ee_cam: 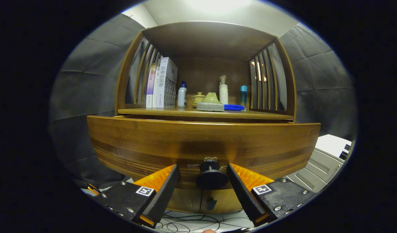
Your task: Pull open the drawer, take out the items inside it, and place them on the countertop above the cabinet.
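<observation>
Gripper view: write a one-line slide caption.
Open gripper straddles the round black knob of the closed wooden drawer, neither finger pressing it; books and bottles stand on the countertop above.

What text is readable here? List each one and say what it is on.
"社会心理学": spine of the white book.
Purple book and white bottle: print too blurred to read.
Gripper, fingers open either side of the drawer knob: square markers, no words.
</observation>
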Demonstrator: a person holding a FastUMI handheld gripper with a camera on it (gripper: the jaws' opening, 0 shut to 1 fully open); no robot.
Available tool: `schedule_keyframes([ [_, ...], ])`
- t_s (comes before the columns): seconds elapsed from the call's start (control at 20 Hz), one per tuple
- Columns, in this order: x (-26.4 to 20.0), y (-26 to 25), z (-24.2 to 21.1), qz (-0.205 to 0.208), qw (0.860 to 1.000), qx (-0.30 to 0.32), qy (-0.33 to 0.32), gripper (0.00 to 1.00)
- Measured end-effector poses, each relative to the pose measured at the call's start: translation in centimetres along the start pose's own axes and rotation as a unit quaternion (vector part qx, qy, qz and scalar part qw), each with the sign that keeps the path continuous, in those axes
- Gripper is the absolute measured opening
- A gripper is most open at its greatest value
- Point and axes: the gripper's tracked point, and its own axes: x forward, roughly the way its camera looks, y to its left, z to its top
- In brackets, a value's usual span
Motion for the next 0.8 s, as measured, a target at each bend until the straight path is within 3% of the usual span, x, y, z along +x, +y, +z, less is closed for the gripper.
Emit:
schedule_keyframes([
  [0.8,5.3,0.3,0.8,-0.007,1.0,-0.01,-0.011,0.95],
])
